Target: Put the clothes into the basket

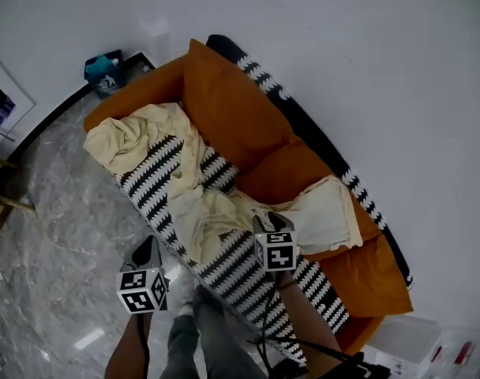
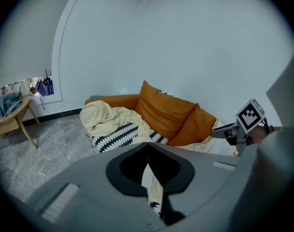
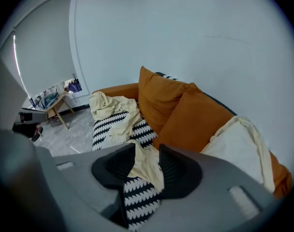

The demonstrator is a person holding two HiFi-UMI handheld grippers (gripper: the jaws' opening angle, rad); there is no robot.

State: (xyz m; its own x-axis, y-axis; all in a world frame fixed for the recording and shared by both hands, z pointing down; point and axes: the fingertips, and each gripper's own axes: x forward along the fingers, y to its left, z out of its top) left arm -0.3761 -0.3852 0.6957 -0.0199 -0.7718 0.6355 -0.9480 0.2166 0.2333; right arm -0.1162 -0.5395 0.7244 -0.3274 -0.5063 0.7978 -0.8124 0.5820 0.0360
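Clothes: three cream bunches, all lying on the sofa. One is heaped on the far left armrest [image 1: 125,140], one trails down the middle of the seat [image 1: 208,212], and one is draped over the right end [image 1: 327,212]. Whether the left and middle bunches are a single piece cannot be told.
Right gripper [image 1: 270,221]: one, jaws apart with nothing clamped. It tilts steeply down just over the middle bunch, whose cream cloth shows through the gap. Whether it touches the cloth cannot be told.
Left gripper [image 1: 145,251]: one, jaw tips together and holding nothing. It points forward and down over the floor, just near of the sofa's front edge.
Marker cubes: two, one on each gripper, left [image 1: 142,289] and right [image 1: 275,251].
Forearms: two. The right [image 1: 303,314] reaches across the throw, and the left [image 1: 125,354] rises from the near edge.
Throw [image 1: 248,271]: one, black-and-white zigzag, covering the seat under the clothes.
Cushions: two, orange, standing against the sofa back, left [image 1: 232,109] and right [image 1: 291,172].
Sofa [image 1: 366,283]: one, orange, set against the white wall.
Floor [image 1: 66,235]: grey marble, left of the sofa.
Side table [image 2: 14,122]: one, wooden, far left, with blue cloth on it.
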